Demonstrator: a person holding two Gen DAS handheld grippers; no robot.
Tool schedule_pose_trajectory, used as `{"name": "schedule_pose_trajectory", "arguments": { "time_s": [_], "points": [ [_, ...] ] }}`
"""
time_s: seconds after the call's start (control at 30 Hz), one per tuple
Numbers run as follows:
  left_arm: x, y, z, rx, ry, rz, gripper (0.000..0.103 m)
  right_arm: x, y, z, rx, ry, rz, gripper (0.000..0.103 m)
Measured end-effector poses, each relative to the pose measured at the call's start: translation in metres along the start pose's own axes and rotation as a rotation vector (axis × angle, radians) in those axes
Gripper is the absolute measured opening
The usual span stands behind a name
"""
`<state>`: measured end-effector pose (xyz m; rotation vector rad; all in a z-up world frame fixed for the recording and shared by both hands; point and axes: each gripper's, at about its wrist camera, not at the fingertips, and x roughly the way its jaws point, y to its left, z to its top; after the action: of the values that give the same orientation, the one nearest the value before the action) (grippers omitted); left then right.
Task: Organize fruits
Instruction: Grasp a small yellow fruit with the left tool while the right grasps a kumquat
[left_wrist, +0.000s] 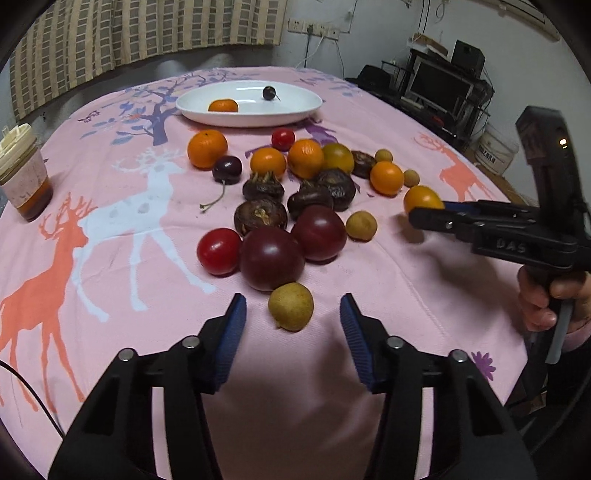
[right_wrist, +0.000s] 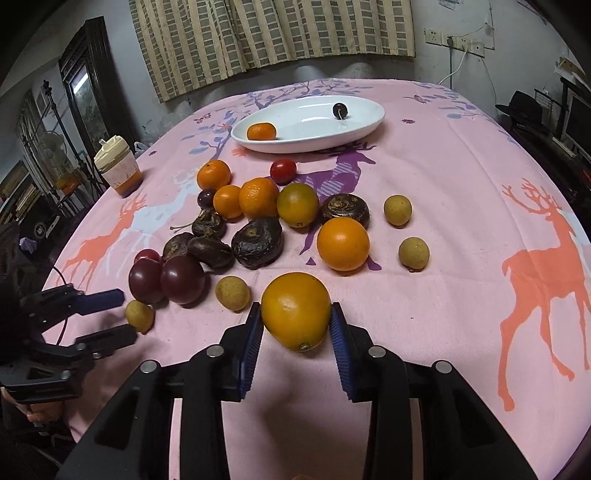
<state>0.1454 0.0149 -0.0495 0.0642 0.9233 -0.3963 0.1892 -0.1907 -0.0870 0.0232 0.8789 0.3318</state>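
A white oval plate (left_wrist: 288, 116) (right_wrist: 365, 129) at the far side of the table holds a small orange (left_wrist: 223, 106) (right_wrist: 261, 132) and a dark cherry (left_wrist: 269, 92) (right_wrist: 339, 110). Many fruits lie in a pile in the middle: oranges, dark plums, red tomatoes, water chestnuts, longans. My right gripper (right_wrist: 295, 325) (left_wrist: 430, 214) is shut on a yellow-orange fruit (right_wrist: 295, 310) (left_wrist: 422, 198). My left gripper (left_wrist: 293, 314) (right_wrist: 118, 314) is open, its blue pads on either side of a yellow-green longan (left_wrist: 291, 305) (right_wrist: 139, 315) without touching it.
A capped cup with brown liquid (left_wrist: 24, 173) (right_wrist: 118, 168) stands at the table's left edge. The pink deer-print cloth (left_wrist: 424, 295) covers the table. Shelves with a monitor (left_wrist: 439, 85) stand at the right; curtains hang behind.
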Motion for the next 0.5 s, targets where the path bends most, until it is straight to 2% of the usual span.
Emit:
{"name": "schedule_pose_trajectory", "arguments": {
  "time_s": [0.17, 0.2, 0.23, 0.37, 0.5],
  "points": [
    [0.014, 0.001, 0.0, -0.006, 0.042, 0.027, 0.039, -0.009, 0.003, 0.005, -0.019, -0.027, 0.017, 0.037],
    [0.014, 0.001, 0.001, -0.006, 0.042, 0.025, 0.029, -0.01, 0.004, 0.007, -0.021, -0.034, 0.02, 0.037],
    [0.015, 0.002, 0.002, -0.007, 0.046, 0.007, 0.026, -0.012, 0.004, 0.01, -0.025, -0.042, 0.025, 0.037],
    [0.013, 0.004, 0.004, -0.003, 0.064, -0.011, 0.026, -0.014, 0.005, 0.021, -0.029, -0.062, 0.038, 0.037],
    [-0.009, 0.014, 0.025, -0.002, 0.061, -0.103, 0.026, -0.014, 0.005, 0.043, -0.039, -0.088, 0.062, 0.037]
  ]
}}
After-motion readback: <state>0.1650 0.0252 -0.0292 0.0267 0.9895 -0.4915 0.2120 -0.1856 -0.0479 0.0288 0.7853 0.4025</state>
